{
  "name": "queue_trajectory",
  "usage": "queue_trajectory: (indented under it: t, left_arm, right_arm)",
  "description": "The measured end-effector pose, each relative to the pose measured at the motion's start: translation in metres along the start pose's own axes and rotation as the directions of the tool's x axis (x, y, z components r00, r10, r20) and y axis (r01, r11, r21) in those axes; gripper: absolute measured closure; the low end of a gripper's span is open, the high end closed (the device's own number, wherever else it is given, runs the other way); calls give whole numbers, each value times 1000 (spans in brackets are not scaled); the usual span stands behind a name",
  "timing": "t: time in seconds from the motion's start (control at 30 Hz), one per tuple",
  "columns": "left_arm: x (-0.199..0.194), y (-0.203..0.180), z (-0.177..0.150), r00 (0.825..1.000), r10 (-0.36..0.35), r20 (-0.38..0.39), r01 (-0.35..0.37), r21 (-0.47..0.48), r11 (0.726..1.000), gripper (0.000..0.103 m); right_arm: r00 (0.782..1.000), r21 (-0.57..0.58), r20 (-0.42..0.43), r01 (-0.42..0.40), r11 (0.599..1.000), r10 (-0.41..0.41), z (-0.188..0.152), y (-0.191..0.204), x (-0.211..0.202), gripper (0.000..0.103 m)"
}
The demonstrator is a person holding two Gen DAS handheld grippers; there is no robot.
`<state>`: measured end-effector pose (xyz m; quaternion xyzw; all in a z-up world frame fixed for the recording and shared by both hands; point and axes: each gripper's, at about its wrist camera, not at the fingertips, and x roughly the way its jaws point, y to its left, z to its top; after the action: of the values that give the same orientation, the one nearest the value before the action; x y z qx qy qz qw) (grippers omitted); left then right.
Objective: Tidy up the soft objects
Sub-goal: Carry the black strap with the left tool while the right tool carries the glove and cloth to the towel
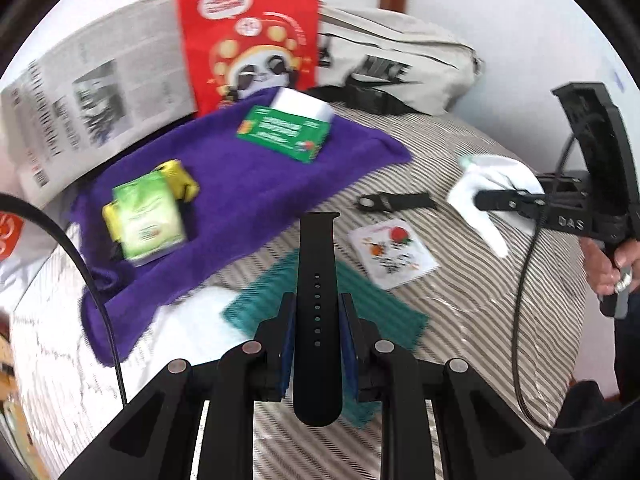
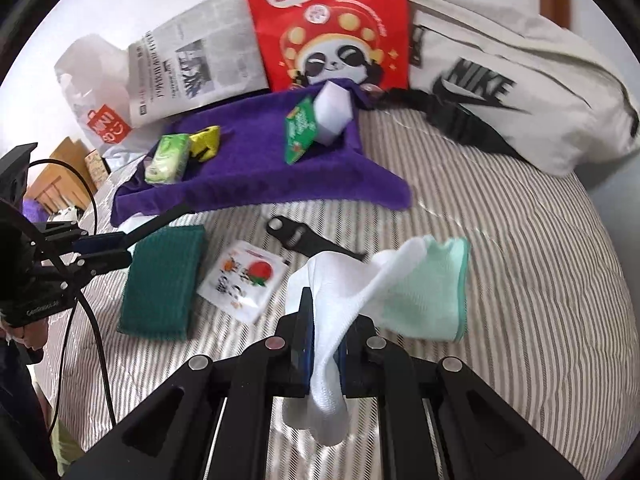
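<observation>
A striped bed [image 1: 500,288] holds scattered soft items. The left gripper [image 1: 318,320] is closed on a black watch strap [image 1: 318,280], held lifted above a green cloth [image 2: 160,284] lying on the bed. The right gripper [image 2: 324,340] is closed on a white and mint sock [image 2: 400,280], raised just over the bed. A purple towel [image 1: 240,184] lies farther back, carrying a green tissue pack [image 1: 150,216], a yellow item [image 1: 180,178] and a green-and-white box [image 1: 286,132]. Between the grippers lie a small printed packet [image 2: 240,280] and a second black strap piece [image 2: 296,238]. A red panda bag [image 2: 332,24], a newspaper [image 1: 92,96] and a beige bag [image 2: 512,84] stand behind.
</observation>
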<state>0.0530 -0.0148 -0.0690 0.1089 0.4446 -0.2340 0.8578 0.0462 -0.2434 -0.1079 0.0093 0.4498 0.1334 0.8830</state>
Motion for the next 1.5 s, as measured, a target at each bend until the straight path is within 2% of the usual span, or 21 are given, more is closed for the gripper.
queue_trajectory:
  t: [0.13, 0.47, 0.93, 1.23, 1.5]
  left_arm:
    - [0, 14, -1, 999, 44, 10, -44, -51, 998, 83]
    - [-3, 49, 13, 996, 73, 55, -63, -159, 985, 83]
    - [8, 102, 47, 990, 110, 86, -80, -297, 952, 83]
    - [24, 114, 75, 991, 98, 87, -67, -300, 951, 83]
    - [52, 118, 95, 995, 64, 71, -40, -299, 953, 83]
  right_arm:
    - [1000, -32, 3, -7, 999, 7, 11, 10, 3, 93]
    - [1000, -84, 24, -7, 996, 9, 48, 30, 18, 93]
    - [999, -133, 53, -3, 991, 11, 112, 54, 50, 93]
    - [998, -145, 70, 14, 989, -4, 145, 60, 67, 93]
    - [998, -154, 54, -22, 988, 31, 164, 62, 91, 94]
